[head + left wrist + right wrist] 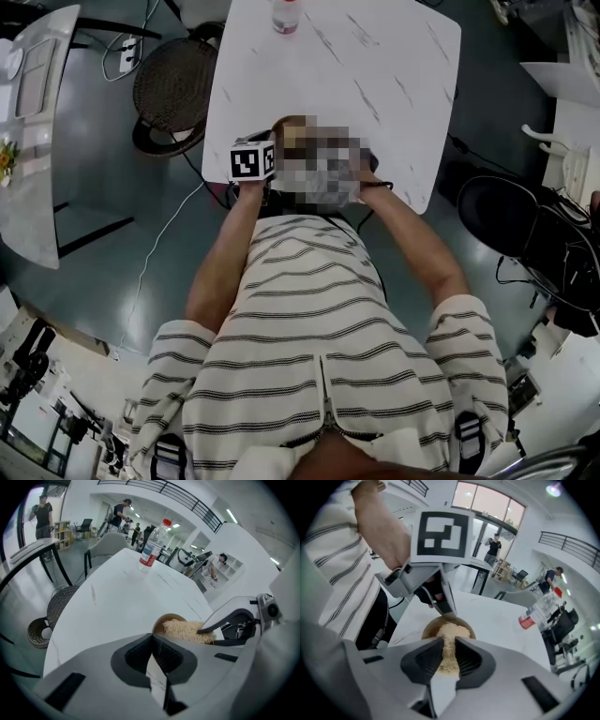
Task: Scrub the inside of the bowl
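Right gripper view: scrubber lengthwise ahead

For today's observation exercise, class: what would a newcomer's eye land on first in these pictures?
The straw-coloured scrub pad, clamped in the right gripper and pushed into the brown bowl near the edge of the white table, draws the eye first. Next comes the left gripper, closed on the bowl's rim, its black-and-white marker cube looming above. A water bottle stands alone farther along the table.

Jaws on scrubber in bowl
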The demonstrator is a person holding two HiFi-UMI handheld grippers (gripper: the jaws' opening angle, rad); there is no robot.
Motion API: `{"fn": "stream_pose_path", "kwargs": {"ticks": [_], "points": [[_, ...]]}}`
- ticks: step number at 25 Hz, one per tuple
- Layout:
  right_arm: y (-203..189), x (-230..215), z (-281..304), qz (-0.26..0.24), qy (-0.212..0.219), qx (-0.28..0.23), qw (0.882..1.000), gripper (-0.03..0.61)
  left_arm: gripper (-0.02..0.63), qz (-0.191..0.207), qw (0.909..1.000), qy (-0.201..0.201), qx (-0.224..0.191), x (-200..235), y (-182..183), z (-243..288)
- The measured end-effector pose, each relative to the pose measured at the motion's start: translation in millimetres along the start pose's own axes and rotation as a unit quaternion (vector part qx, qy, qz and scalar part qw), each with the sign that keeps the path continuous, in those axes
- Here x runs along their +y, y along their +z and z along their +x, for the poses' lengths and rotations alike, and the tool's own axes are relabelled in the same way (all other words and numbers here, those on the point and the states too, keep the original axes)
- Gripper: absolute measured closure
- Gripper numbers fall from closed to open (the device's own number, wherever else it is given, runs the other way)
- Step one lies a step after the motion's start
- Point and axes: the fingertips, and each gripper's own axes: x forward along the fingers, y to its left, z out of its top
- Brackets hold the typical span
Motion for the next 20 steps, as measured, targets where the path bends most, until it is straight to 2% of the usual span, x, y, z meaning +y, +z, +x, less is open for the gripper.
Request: {"fn": "stream_pose_path", "kwargs": {"ticks": [3, 6, 7, 9, 10, 11, 14, 18, 19, 20], "points": [[-6, -19, -4, 0.063, 0.007, -0.019, 0.998, 0.502, 0.604, -0.003, 1.0, -0.004, 0.002, -2, -2, 1], [-8, -33, -4, 0.151, 0.027, -0.036, 0.988, 0.501, 0.604, -0.007, 0.9999, -0.01, 0.002, -4, -2, 2], [-9, -35, -3, 0.196, 0.04, -0.041, 0.979, 0.5, 0.604, -0.01, 0.9999, -0.013, 0.002, -4, -2, 2], [-12, -39, -1, 0.303, 0.069, -0.048, 0.949, 0.5, 0.604, -0.014, 0.9998, -0.015, 0.003, -5, -2, 1], [-13, -39, 0, 0.344, 0.079, -0.047, 0.935, 0.5, 0.604, -0.015, 0.9998, -0.015, 0.003, -6, -2, 1], [-14, -38, 2, 0.369, 0.084, -0.044, 0.925, 0.5, 0.606, -0.014, 0.9998, -0.014, 0.003, -7, -2, 2], [-14, -36, 8, 0.41, 0.082, -0.034, 0.908, 0.5, 0.605, -0.012, 0.9998, -0.013, 0.004, -7, -2, 1], [-13, -36, 11, 0.487, 0.106, -0.045, 0.866, 0.5, 0.606, -0.014, 0.9998, -0.01, 0.002, -6, -1, 1], [-12, -33, 12, 0.497, 0.118, -0.047, 0.859, 0.5, 0.606, -0.016, 0.9998, -0.01, 0.002, -6, -1, 1], [-10, -29, 12, 0.494, 0.13, -0.047, 0.858, 0.5, 0.606, -0.018, 0.9998, -0.011, 0.002, -6, -1, 1]]}}
